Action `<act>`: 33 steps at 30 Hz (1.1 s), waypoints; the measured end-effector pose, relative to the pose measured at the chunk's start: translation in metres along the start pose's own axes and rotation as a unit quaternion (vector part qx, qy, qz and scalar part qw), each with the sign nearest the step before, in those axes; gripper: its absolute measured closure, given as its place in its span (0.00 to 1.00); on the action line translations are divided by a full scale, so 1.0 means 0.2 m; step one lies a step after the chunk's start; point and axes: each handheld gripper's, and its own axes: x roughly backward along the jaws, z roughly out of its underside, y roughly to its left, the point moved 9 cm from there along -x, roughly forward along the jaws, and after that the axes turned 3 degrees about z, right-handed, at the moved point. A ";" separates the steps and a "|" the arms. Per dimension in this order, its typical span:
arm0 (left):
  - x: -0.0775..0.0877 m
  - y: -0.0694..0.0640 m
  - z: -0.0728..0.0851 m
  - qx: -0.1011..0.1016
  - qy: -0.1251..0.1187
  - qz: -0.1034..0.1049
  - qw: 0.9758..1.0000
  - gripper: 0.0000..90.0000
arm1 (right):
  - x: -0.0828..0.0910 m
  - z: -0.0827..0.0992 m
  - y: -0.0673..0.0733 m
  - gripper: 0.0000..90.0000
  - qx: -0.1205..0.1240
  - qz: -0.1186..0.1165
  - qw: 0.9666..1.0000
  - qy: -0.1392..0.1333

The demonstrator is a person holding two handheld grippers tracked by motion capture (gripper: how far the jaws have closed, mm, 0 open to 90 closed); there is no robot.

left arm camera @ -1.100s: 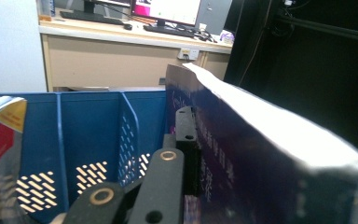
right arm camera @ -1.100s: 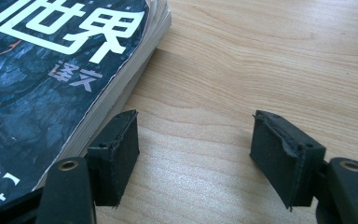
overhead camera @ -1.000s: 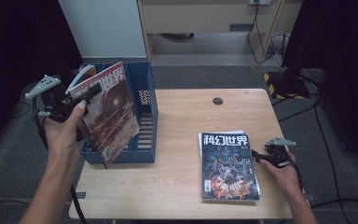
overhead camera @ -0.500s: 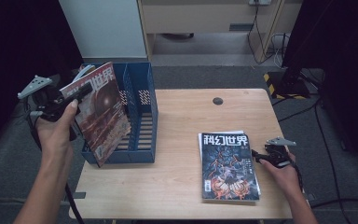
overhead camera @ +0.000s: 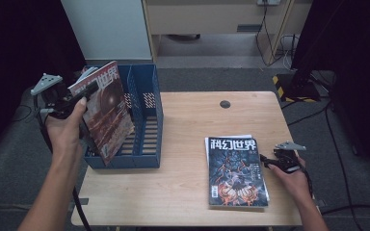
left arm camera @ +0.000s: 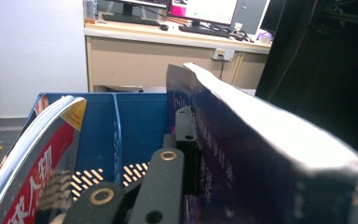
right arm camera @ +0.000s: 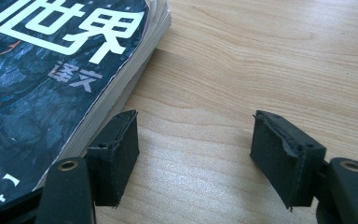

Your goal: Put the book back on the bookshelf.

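A: Left gripper (overhead camera: 87,90) clamped on the top edge of a reddish-brown glossy magazine (overhead camera: 107,113), held upright and tilted over the blue plastic slotted file rack (overhead camera: 144,126). Lower corner just inside the near compartment, not yet seated.

B: Risk there?

A: Could snag on the divider ahead of the jaws. Another red-and-white magazine (left arm camera: 32,158) already leaning in the slot to the gripper's left; could get nudged or crowded. Held by one edge only, so likely to swing or sag and slip from the pads.

B: And the other side?

A: Right gripper (right arm camera: 193,156) parked with jaws apart, nothing between them, resting on the pale wooden table (right arm camera: 270,56). Stack of dark-covered magazines (right arm camera: 51,70) just beside its left jaw. Careless closing might catch the stack's corner and skew it toward the table edge.
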 end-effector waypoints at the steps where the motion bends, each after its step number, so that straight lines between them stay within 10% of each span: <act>1: -0.01 0.00 0.00 -0.001 0.000 -0.002 1.000 0.93 | 0.00 0.00 0.00 0.36 -0.001 0.000 1.000 0.000; 33: -0.26 0.09 0.11 0.002 -0.006 -0.020 1.000 0.93 | 0.00 0.00 0.00 0.36 0.000 0.000 1.000 0.000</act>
